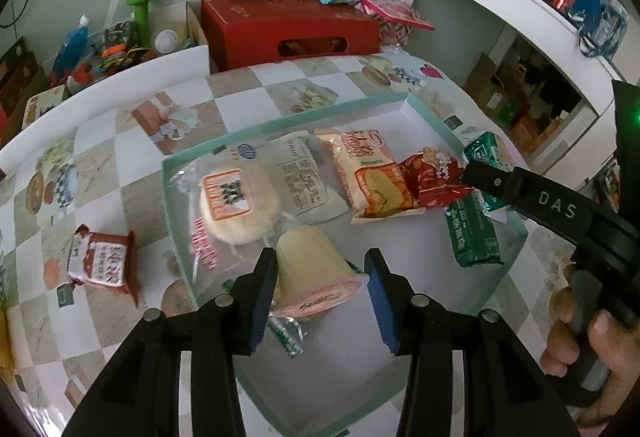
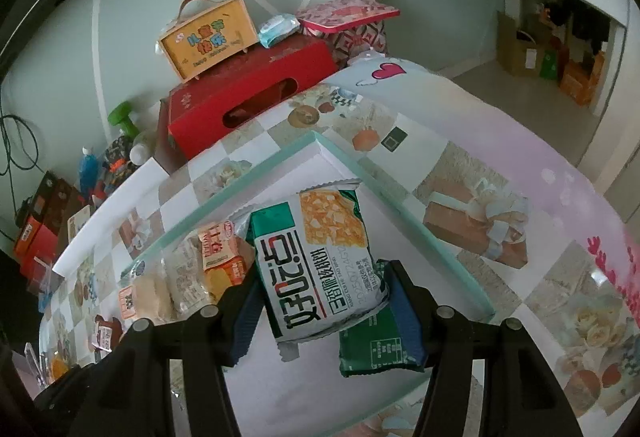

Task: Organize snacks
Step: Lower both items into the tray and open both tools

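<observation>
The green-and-white cracker packet [image 2: 320,261] hangs over the shallow glass tray [image 2: 404,205], clamped between the pads of the right gripper [image 2: 320,311]; from the left wrist view only a corner of it shows past that tool's black finger. Beneath it lies a dark green packet [image 2: 372,349], already on the tray floor. The pale jelly cup [image 1: 316,273] sits between the blue pads of the left gripper [image 1: 322,297], tipped on its side with its foil lid toward the camera; the left pad looks to be against it, the right one just clear, so I cannot tell whether it is truly gripped.

To do this well, I would lower each snack until it rests on the tray before letting go, and set the cracker packet in bare space beside the green one, not on top. The cup should go down flat so it cannot roll.

Both tools point steeply down over the tray's near side, the right one reaching across toward the red wrapper [image 1: 436,181]. One brown packet [image 1: 102,261] waits outside on the patterned tablecloth [image 1: 132,165].
</observation>
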{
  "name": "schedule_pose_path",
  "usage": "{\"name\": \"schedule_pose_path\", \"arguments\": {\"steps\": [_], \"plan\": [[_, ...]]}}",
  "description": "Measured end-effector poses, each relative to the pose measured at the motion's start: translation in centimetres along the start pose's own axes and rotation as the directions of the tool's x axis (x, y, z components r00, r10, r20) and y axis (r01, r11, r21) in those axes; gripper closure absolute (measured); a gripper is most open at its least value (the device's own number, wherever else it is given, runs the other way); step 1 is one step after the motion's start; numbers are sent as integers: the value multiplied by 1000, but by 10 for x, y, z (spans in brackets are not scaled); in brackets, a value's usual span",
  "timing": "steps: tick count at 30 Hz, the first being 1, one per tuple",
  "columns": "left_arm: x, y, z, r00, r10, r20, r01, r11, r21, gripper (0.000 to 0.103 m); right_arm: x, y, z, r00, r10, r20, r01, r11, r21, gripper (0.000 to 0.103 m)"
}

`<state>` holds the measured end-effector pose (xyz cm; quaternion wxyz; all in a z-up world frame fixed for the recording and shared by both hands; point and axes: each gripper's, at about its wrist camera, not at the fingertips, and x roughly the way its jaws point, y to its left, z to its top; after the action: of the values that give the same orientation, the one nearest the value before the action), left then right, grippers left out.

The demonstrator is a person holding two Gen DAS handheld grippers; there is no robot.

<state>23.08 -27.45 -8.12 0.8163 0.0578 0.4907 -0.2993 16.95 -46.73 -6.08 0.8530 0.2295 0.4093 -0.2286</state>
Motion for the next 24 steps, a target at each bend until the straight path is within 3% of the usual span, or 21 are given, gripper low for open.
{"name": "schedule_pose_path", "arguments": {"steps": [11, 19, 20, 23, 24], "plan": [[25, -5, 2, 999, 4, -41, -4, 1000, -10, 56, 12, -15, -3, 996, -62, -61, 64, 997, 31, 41], [31, -7, 10, 999, 17, -40, -17, 1000, -11, 56, 23, -12, -6, 996, -50, -76, 51, 999, 15, 41], [30, -7, 10, 999, 22, -38, -22, 1000, -9, 55, 23, -12, -6, 996, -45, -78, 46, 999, 15, 39], [26, -8, 11, 999, 32, -28, -33, 999, -12, 32, 24, -10, -6, 995, -46, -83, 47, 999, 11, 39], [24, -8, 12, 999, 29, -23, -30, 999, -15, 30, 23, -10, -5, 995, -46, -86, 47, 999, 9, 39]]}}
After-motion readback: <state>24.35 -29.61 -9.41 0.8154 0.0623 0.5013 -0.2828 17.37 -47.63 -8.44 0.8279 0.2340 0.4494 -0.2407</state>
